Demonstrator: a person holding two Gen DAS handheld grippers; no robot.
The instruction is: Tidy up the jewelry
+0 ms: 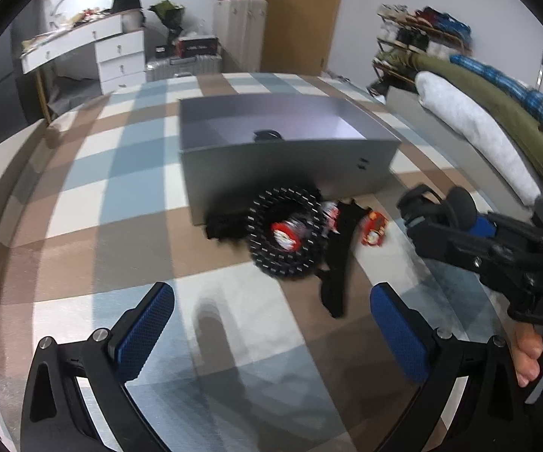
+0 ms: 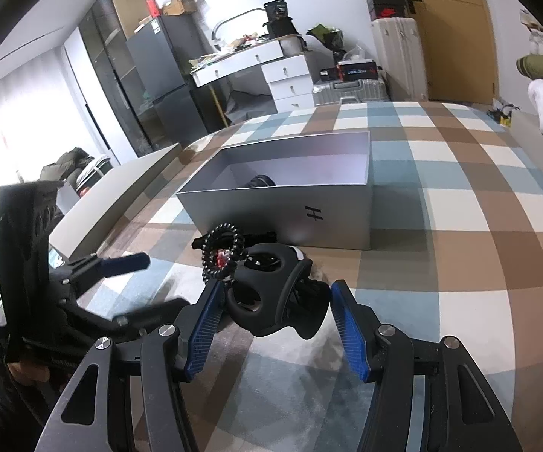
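Note:
An open grey box [image 1: 290, 162] [image 2: 290, 203] sits on the checked bedspread, with a dark item [image 2: 260, 181] inside. In front of it lies a pile: a black spiral hair tie [image 1: 282, 231] [image 2: 220, 248], small red-and-white pieces [image 1: 373, 228], a black strap [image 1: 341, 260]. My left gripper [image 1: 271, 324] is open and empty, short of the pile. My right gripper [image 2: 275, 312] is open with a black claw hair clip [image 2: 271, 297] between its blue pads, touching the left pad; it also shows in the left wrist view [image 1: 441, 218].
The checked bedspread [image 2: 459, 245] spreads around the box. Folded bedding [image 1: 478, 120] lies at the right edge. A white desk [image 2: 252, 64], suitcase [image 2: 350, 90] and fridge [image 2: 158, 75] stand beyond the bed.

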